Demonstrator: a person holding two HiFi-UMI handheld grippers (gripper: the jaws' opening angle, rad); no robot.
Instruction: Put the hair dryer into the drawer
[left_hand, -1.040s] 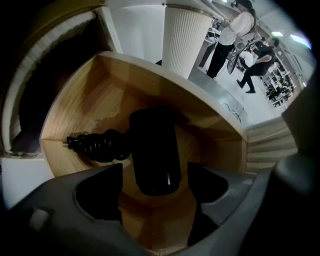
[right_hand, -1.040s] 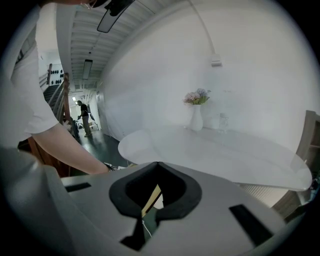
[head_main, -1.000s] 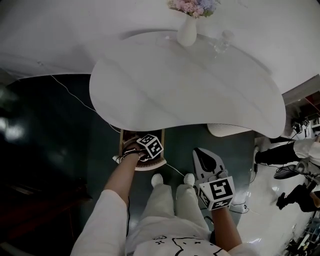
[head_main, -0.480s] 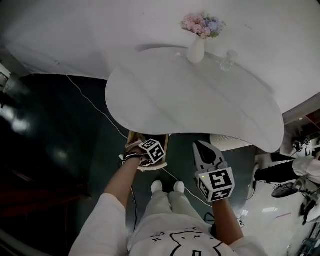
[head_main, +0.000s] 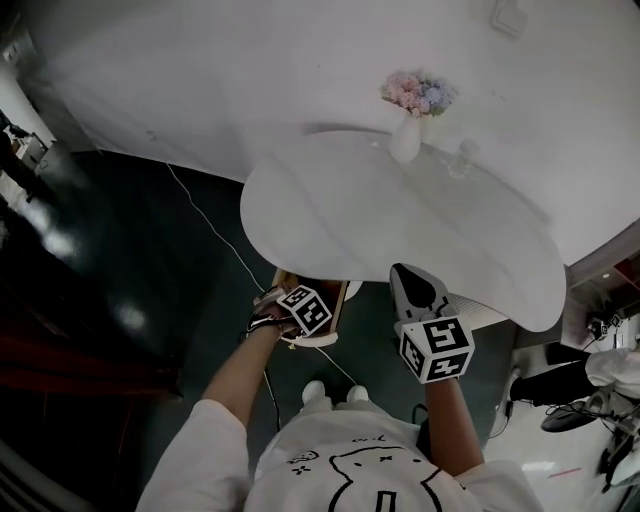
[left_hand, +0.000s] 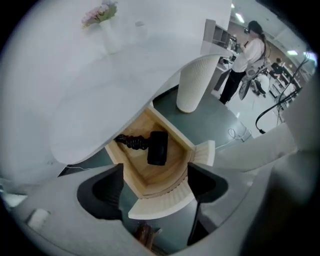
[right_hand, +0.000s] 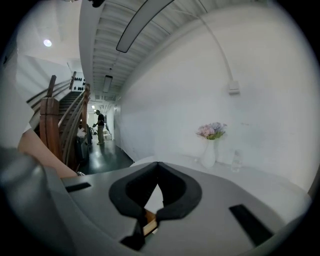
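Under the white table (head_main: 400, 230), a wooden drawer (left_hand: 150, 172) stands pulled out. A black hair dryer (left_hand: 157, 147) lies inside it, its coiled cord (left_hand: 131, 142) beside it. My left gripper (left_hand: 155, 187) is open, its jaws either side of the drawer's white ribbed front (left_hand: 162, 202). In the head view that gripper (head_main: 300, 318) sits at the drawer (head_main: 335, 300) below the table edge. To the right, my right gripper (head_main: 415, 285) hovers at the table edge. Its tips (right_hand: 158, 164) meet with nothing between them.
A white vase of flowers (head_main: 408, 140) and a clear bottle (head_main: 461, 158) stand at the table's far side. The ribbed white pedestal (left_hand: 192, 85) rises behind the drawer. A cable (head_main: 215, 240) trails over the dark floor. A person (left_hand: 247, 55) stands further off.
The head view has tilted up, so the table sits lower in the frame. The right gripper has risen to the table edge. The left gripper has stayed at the drawer front.
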